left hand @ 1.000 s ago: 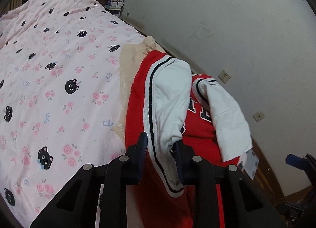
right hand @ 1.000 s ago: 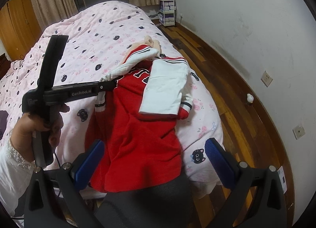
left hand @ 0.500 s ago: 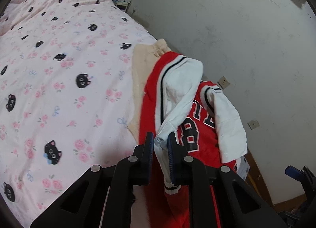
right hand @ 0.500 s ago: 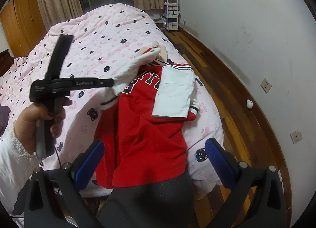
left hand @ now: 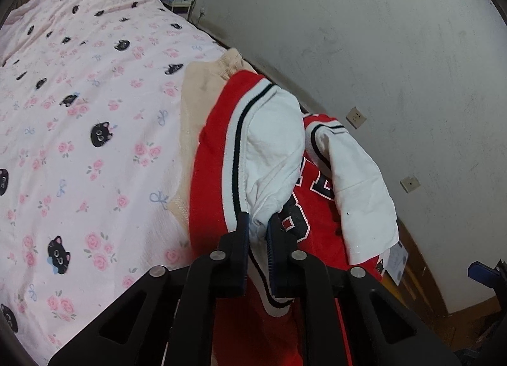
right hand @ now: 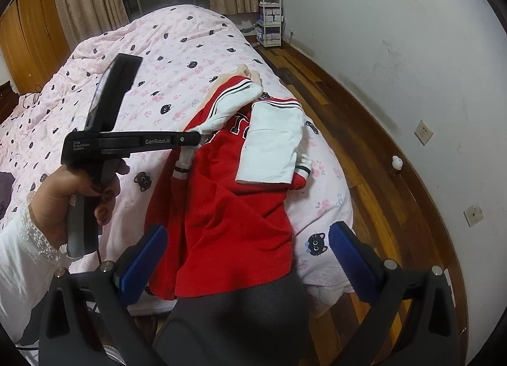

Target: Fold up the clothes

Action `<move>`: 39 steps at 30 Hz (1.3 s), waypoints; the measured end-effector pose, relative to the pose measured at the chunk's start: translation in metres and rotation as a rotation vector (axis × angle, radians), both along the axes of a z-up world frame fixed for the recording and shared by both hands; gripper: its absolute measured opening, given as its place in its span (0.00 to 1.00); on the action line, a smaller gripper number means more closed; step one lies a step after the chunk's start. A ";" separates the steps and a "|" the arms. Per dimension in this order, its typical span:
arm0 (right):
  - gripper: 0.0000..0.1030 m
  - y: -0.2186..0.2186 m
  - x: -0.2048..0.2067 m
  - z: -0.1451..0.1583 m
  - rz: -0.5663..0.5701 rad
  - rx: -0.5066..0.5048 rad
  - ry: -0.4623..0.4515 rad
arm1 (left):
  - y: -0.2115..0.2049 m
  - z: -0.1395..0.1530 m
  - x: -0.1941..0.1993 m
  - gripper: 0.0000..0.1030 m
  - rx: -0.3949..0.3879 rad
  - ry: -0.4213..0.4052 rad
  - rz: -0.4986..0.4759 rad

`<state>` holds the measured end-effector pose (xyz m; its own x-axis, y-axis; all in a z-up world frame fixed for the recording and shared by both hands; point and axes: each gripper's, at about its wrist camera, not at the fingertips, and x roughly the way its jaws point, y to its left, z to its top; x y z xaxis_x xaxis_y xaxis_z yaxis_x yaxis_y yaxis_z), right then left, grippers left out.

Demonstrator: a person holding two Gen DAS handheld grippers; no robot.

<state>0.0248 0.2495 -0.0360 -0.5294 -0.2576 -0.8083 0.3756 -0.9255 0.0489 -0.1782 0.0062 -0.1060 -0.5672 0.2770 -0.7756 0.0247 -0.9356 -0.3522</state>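
Note:
A red jersey [left hand: 317,223] with white sleeves lies on the near right corner of the bed. My left gripper [left hand: 258,220] has its jaws closing, and the pads press on the cuff end of the left white sleeve [left hand: 272,150], which hangs lifted off the jersey. In the right wrist view the left gripper [right hand: 199,138] pinches that sleeve [right hand: 234,106] above the jersey [right hand: 228,214]. The other sleeve [right hand: 272,144] lies folded flat across the chest. My right gripper [right hand: 247,231] stands open over the hem with nothing between its fingers.
A beige garment [left hand: 196,97] lies under the jersey's collar end. The pink cat-print quilt [right hand: 158,65] covers the bed. Wooden floor [right hand: 364,160] runs along the white wall at right, with a white shelf cart [right hand: 271,17] at the back. A dark trouser leg [right hand: 234,318] is below.
The left gripper's jaws have narrowed from a wide gap around the white sleeve to a tight pinch on it. The right gripper stays open and still.

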 end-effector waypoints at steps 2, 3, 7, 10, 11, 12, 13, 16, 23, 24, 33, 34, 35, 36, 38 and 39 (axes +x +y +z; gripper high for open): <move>1.00 0.000 0.000 0.000 0.000 -0.002 0.001 | -0.011 0.003 0.006 0.07 0.018 0.010 0.043; 1.00 0.000 0.001 0.000 0.001 -0.003 0.001 | -0.019 0.005 0.010 0.07 0.027 0.016 0.073; 1.00 -0.002 0.002 0.000 0.004 -0.007 0.002 | -0.054 0.012 0.027 0.07 0.047 0.040 0.197; 1.00 -0.008 0.002 -0.002 0.009 -0.010 -0.003 | -0.088 0.012 0.045 0.06 0.043 0.032 0.296; 1.00 -0.010 0.002 -0.003 0.011 -0.011 -0.006 | -0.102 0.008 0.052 0.06 0.053 0.016 0.330; 1.00 -0.013 0.003 -0.004 0.017 -0.014 -0.010 | -0.112 0.004 0.058 0.06 0.064 0.006 0.354; 1.00 -0.018 0.004 -0.004 0.026 -0.018 -0.012 | -0.121 0.001 0.066 0.06 0.071 0.001 0.379; 1.00 -0.033 0.008 -0.003 0.058 -0.018 -0.005 | -0.150 -0.005 0.099 0.06 0.085 0.003 0.450; 1.00 -0.080 0.015 -0.001 0.126 -0.005 0.006 | -0.197 -0.007 0.189 0.06 0.111 0.022 0.608; 1.00 -0.089 0.017 -0.001 0.138 -0.006 0.004 | -0.205 -0.007 0.201 0.06 0.112 0.025 0.632; 1.00 -0.177 0.044 -0.011 0.280 -0.009 -0.033 | -0.286 0.005 0.322 0.06 0.089 0.078 0.886; 1.00 -0.186 0.048 -0.012 0.300 -0.009 -0.033 | -0.294 0.006 0.333 0.06 0.078 0.085 0.913; 1.00 -0.195 0.052 -0.011 0.321 -0.008 -0.031 | -0.302 0.008 0.347 0.06 0.068 0.091 0.944; 1.00 -0.205 0.057 -0.011 0.342 -0.004 -0.029 | -0.309 0.009 0.359 0.06 0.063 0.096 0.970; 1.00 -0.225 0.067 -0.012 0.384 0.003 -0.026 | -0.324 0.008 0.386 0.06 0.065 0.101 1.018; 1.00 -0.235 0.072 -0.012 0.403 0.007 -0.024 | -0.329 0.007 0.399 0.06 0.066 0.102 1.038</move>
<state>0.0972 0.0144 -0.0480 -0.3679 -0.4350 -0.8218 0.7076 -0.7044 0.0561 0.2208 -0.3232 -0.0994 -0.6125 -0.3444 -0.7115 0.7728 -0.4502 -0.4474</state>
